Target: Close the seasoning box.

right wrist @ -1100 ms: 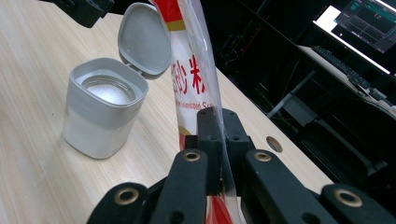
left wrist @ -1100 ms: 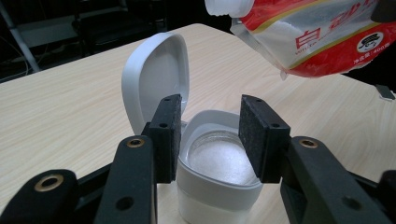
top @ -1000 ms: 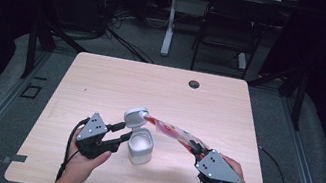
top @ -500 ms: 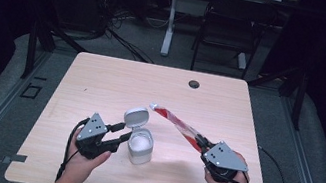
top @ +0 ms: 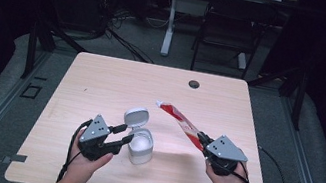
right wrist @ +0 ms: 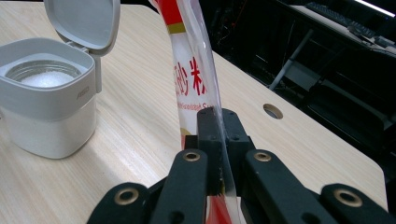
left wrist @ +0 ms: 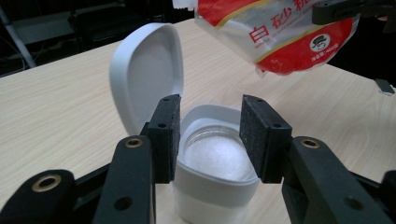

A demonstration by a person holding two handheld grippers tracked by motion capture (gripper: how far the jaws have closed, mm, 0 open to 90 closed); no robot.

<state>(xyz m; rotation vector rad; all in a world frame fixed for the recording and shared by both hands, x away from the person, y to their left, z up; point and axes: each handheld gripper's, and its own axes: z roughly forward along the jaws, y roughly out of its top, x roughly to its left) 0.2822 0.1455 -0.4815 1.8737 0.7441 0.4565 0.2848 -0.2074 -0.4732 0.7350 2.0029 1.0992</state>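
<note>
A white container (top: 140, 149) of white granules stands on the table with its flip lid (top: 136, 117) raised. My left gripper (top: 126, 136) reaches it from the left. In the left gripper view its jaws (left wrist: 210, 137) straddle the container's (left wrist: 215, 156) near rim and have just been opening; the pads do not visibly press. My right gripper (top: 202, 140) is shut on the bottom of a red and clear sugar bag (top: 179, 118). The bag (right wrist: 191, 70) slants up and left, with its mouth to the right of the container (right wrist: 46, 107).
The wooden table (top: 116, 83) has a round cable hole (top: 194, 84) near its far edge. A black chair (top: 225, 26) and a desk leg (top: 170, 21) stand on the floor beyond it. Cables trail from both grippers.
The right gripper has carried the sugar bag to the right and a little down, taking its mouth away from above the container. The left hand and the container have stayed put.
</note>
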